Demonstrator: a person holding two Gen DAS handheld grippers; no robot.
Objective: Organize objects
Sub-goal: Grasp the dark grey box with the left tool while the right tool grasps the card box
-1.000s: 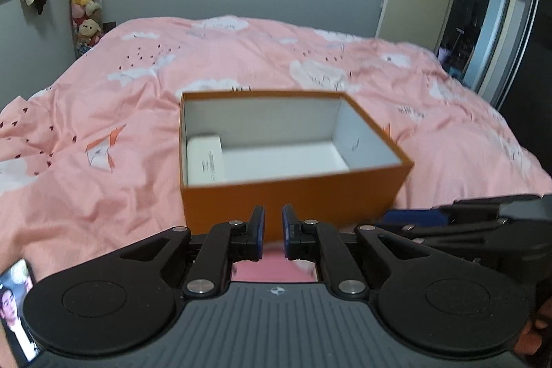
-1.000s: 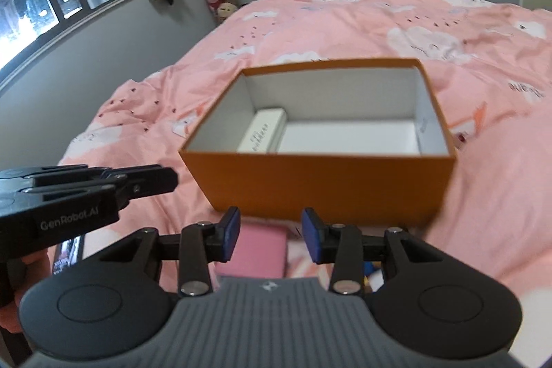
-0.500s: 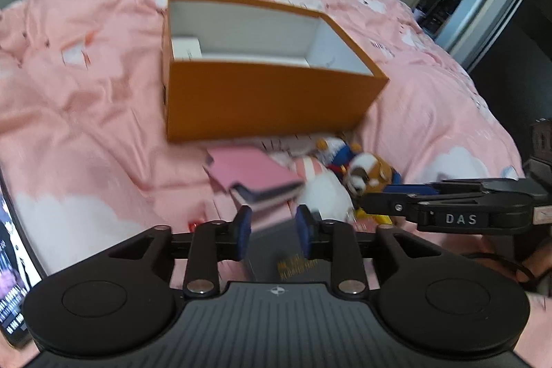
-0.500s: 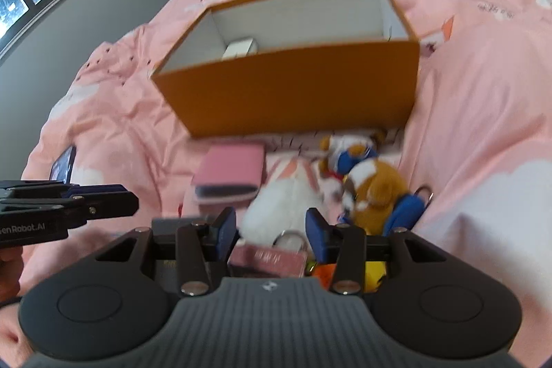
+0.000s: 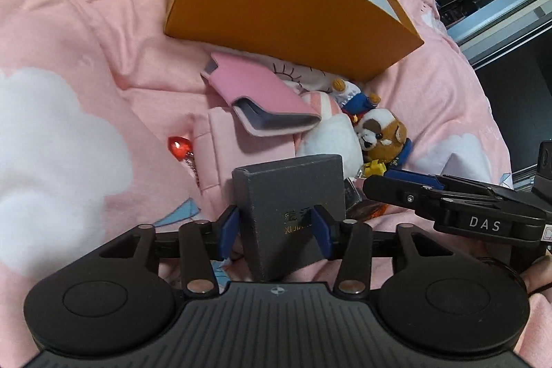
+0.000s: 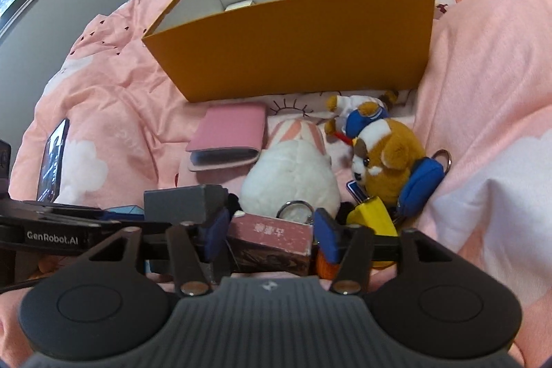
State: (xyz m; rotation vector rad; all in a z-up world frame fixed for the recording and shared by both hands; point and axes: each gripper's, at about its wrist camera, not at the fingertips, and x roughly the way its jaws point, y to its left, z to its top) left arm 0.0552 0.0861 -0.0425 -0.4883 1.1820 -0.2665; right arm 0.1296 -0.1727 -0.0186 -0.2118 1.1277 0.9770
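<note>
The grey box [image 5: 293, 212] is the piece the left gripper [image 5: 276, 228] is going for. It lies on the pink duvet [image 5: 69, 57] at the near edge of the bed, at the left end of the clutter. The jaws are opening and straddle the box, one blue pad on each long side, but as far as I can tell they aren't pressing it yet. It looks like stiff cardboard, probably light and a bit slick, so I'd pinch it across the narrow width near the middle, not a corner.

Moving right, a pink wallet [image 6: 229, 135] sits just in front of the orange box [image 6: 293, 57], with a white plush [image 6: 293, 175] next to it. The right gripper [image 6: 272, 235] is opening too, and a small pink carton [image 6: 272, 240] sits between its pads with no grip that I can see. Also rigid, probably easy to crush if squeezed hard.

Further right: a brown plush dog [image 6: 386, 161], a blue pouch [image 6: 421, 181] and something yellow [image 6: 372, 216] all bunched together. Those soft ones will squash, so I'd grab the body.

The orange box stands open with one small white item inside.
</note>
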